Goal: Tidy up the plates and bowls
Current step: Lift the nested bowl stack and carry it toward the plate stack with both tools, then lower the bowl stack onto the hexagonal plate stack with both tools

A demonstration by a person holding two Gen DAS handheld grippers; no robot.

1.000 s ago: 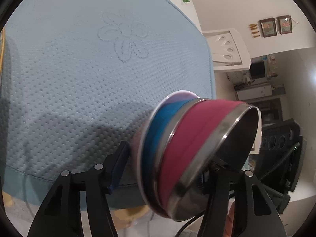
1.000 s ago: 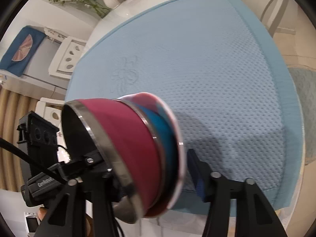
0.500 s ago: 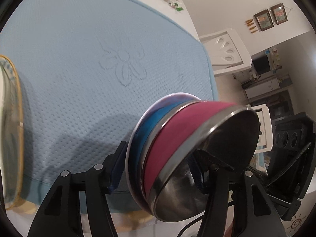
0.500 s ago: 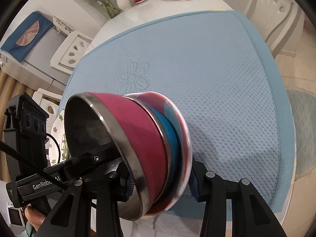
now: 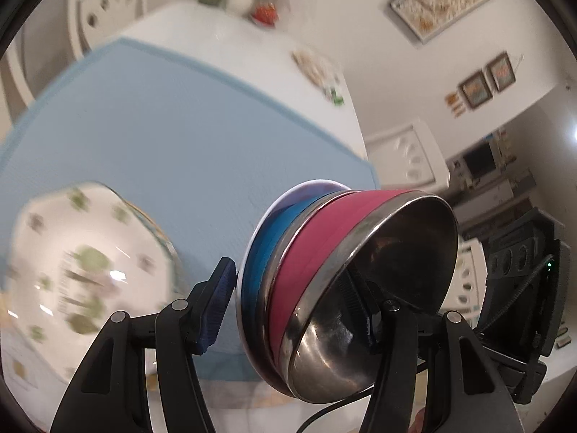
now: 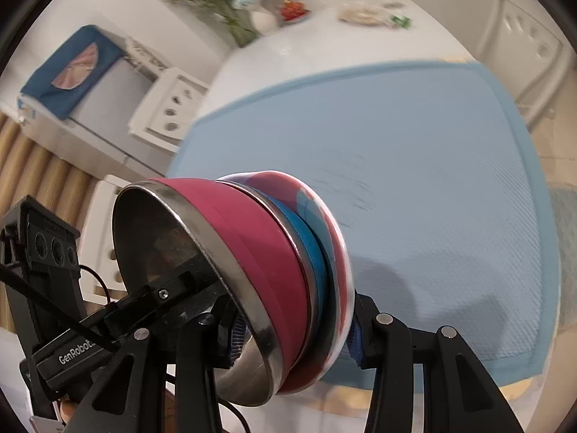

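Note:
A nested stack of bowls (image 5: 317, 252) hangs tilted on its side above the near edge of the blue mat (image 5: 162, 137). It has a steel bowl with a magenta outside, a steel bowl with a blue outside, and a white-rimmed pink bowl at the bottom. My left gripper (image 5: 288, 306) is shut on the stack, one pad inside the steel bowl and one on the white bowl's underside. In the right wrist view my right gripper (image 6: 294, 337) clamps the same stack (image 6: 259, 245) from the opposite side. A white plate with green flowers (image 5: 83, 270) shows blurred at the left.
The mat (image 6: 414, 180) covers a white table (image 5: 216, 47) that carries a flower vase (image 6: 261, 18), a red fruit dish (image 6: 294, 9) and a snack bag (image 6: 364, 12) at its far end. White chairs (image 6: 169, 108) stand around the table.
Both grippers have risen with the stack and tipped upward, so the table's far end and the wall now show. The flowered plate has come into the left wrist view.

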